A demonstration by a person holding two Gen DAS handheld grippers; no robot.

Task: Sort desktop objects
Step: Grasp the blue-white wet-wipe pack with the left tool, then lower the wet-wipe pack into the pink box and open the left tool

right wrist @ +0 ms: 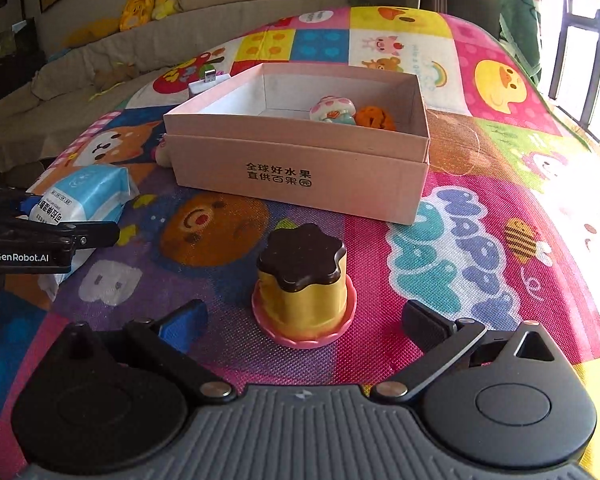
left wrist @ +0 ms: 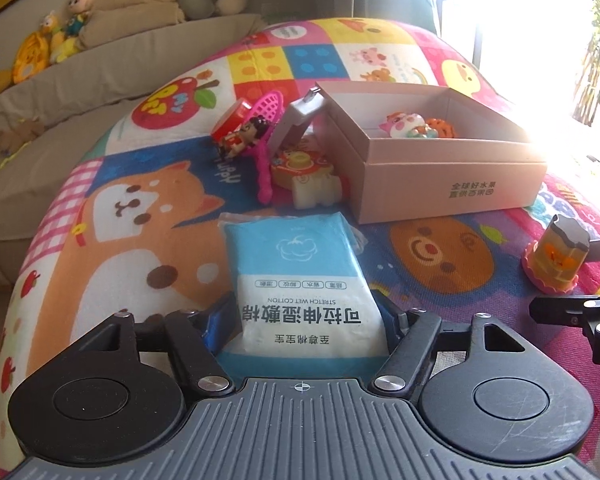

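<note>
Cotton pack (left wrist: 300, 280) — lower end behind fingers (left wrist: 220, 316)

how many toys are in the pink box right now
2: a pink-and-white figure and an orange toy beside it, at the box's far right corner. Others may hide behind the near wall.

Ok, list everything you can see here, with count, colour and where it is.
Cotton pad pack: one, blue and white, between the left jaws.
Pudding toy: one, yellow with brown top, pink base, on the mat before the open right jaws.
Box: one, pale pink, open, mid-mat.
Figures in box: two, one pastel, one orange.
Toy racket: one, pink, left of the box.
Red doll toy: one, beside the racket.
White charger: one, leaning on the box.
Play mat: one, multicoloured.
Plush toys: several, on the beige sofa.
Left gripper: black.
Right gripper: black.
</note>
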